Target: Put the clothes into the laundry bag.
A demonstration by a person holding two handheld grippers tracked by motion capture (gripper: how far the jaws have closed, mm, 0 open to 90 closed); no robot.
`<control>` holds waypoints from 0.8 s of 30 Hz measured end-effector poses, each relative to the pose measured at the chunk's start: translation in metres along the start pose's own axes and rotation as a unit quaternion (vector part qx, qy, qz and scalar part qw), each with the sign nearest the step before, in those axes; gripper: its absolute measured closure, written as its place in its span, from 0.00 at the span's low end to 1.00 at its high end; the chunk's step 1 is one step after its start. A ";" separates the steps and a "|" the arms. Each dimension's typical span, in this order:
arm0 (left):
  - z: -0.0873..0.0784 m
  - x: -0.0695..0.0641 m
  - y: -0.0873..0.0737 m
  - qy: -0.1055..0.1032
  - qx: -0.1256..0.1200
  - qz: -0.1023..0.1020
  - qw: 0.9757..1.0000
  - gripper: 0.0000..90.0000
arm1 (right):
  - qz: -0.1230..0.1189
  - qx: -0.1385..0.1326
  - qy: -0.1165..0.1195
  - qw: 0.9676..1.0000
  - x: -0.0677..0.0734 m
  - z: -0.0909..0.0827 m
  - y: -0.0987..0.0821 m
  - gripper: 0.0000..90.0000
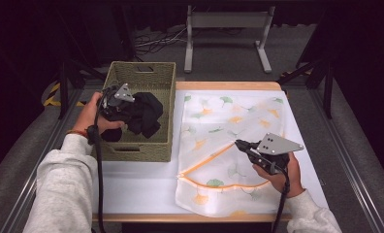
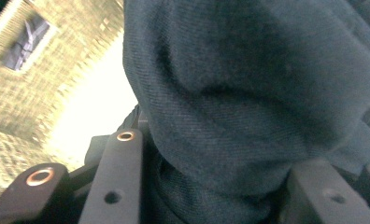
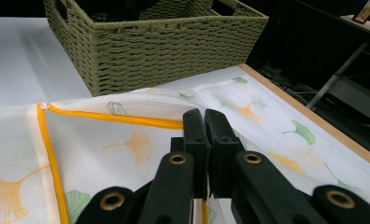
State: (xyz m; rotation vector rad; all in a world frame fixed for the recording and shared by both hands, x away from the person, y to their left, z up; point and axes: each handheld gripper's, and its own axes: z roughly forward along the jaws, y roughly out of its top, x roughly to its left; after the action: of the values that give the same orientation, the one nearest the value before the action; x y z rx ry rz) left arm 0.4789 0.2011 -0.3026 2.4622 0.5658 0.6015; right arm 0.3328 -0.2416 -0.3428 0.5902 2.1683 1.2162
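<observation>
- The left gripper (image 1: 132,108) pinches a bunched black garment (image 1: 146,114) over the woven basket (image 1: 151,150), left of centre in the high view; in the left gripper view the dark cloth (image 2: 248,107) sits between the jaws and covers most of the frame.
- The right gripper (image 1: 240,144) has its jaws pressed together on the orange-trimmed edge of the leaf-print mesh bag (image 1: 229,121), right of centre.
- The bag lies flat on the white table (image 1: 132,189), just beside the basket.
- A grey metal stand (image 1: 226,22) rises beyond the table at the top.
- Both grey-sleeved forearms enter from the bottom corners; the left hand (image 1: 90,114) is raised at the basket's left wall, and the right hand (image 1: 277,170) rests low above the bag.
</observation>
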 end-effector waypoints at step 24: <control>-0.065 -0.036 0.017 0.002 -0.098 0.007 0.995 0.69 | 0.003 -0.001 0.000 1.000 -0.001 -0.001 -0.001 0.99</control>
State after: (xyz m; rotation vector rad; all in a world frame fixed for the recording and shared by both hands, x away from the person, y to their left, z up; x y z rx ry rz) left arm 0.4205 0.1957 -0.2545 2.2831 0.4686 0.6352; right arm 0.3331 -0.2430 -0.3429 0.5963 2.1670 1.2224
